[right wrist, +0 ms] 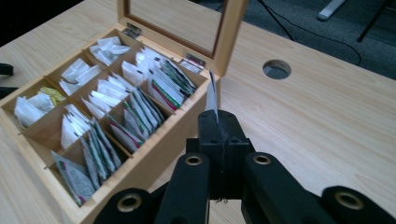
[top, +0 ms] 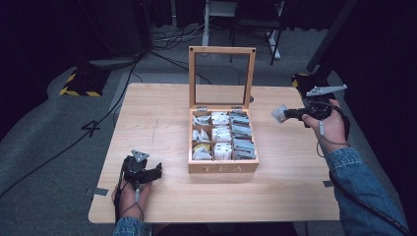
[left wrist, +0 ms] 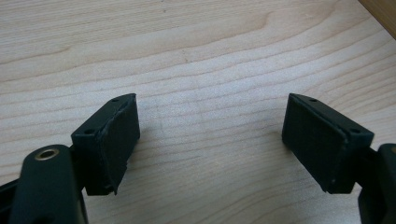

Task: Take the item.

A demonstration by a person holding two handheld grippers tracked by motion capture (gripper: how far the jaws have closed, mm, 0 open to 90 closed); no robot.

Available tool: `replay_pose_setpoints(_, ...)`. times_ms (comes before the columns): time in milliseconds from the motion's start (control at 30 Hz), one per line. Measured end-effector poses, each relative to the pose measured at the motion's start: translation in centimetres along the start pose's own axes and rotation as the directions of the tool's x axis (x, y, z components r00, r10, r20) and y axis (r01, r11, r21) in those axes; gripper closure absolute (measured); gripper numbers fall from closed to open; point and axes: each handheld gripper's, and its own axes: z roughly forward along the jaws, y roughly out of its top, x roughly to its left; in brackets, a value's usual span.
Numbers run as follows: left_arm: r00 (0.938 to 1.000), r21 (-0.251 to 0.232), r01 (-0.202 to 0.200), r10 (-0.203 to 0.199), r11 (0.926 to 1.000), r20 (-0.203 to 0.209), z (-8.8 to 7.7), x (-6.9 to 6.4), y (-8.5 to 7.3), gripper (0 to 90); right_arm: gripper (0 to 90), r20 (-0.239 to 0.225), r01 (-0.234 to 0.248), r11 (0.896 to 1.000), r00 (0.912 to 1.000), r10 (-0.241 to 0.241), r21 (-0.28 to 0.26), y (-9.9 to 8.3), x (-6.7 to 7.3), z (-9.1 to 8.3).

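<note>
A wooden tea box (top: 223, 167) marked TEA stands open at the middle of the table, its glass lid (top: 222, 76) upright, its compartments filled with several tea bags (top: 243, 132). My right gripper (top: 286, 113) hovers to the right of the box, shut on a flat tea bag packet (top: 279, 114). In the right gripper view the packet (right wrist: 212, 95) stands edge-on between the closed jaws of the gripper (right wrist: 218, 122), beside the box (right wrist: 154, 154). My left gripper (top: 156, 170) rests on the table at the front left, open. Its pads (left wrist: 116, 140) are wide apart with bare wood between them.
The light wooden table (top: 157, 123) has a round cable hole (right wrist: 276, 69) behind the box on the right. A corner of the box (left wrist: 380, 11) shows at the top right of the left gripper view. Cables and stand legs (top: 81, 83) lie on the grey floor beyond.
</note>
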Motion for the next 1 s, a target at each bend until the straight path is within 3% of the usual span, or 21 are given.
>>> replay_pose_setpoints(200,1.0000,0.000,0.000,0.000,1.0000,0.000,0.0,0.0,0.0,19.7,90.0,0.021,-0.038,0.999,0.9991,0.037,0.029,-1.5,-1.8,0.7)
replay_pose_setpoints(533,1.0000,0.000,0.000,0.000,1.0000,0.000,0.0,0.0,0.0,19.7,90.0,0.030,-0.083,0.994,0.9962,0.081,0.067,-3.7,-3.2,2.3)
replay_pose_setpoints(1000,1.0000,0.000,0.000,0.000,1.0000,0.000,0.0,0.0,0.0,19.7,90.0,0.050,-0.170,0.979,0.9850,0.165,0.111,-7.1,-5.2,4.2)
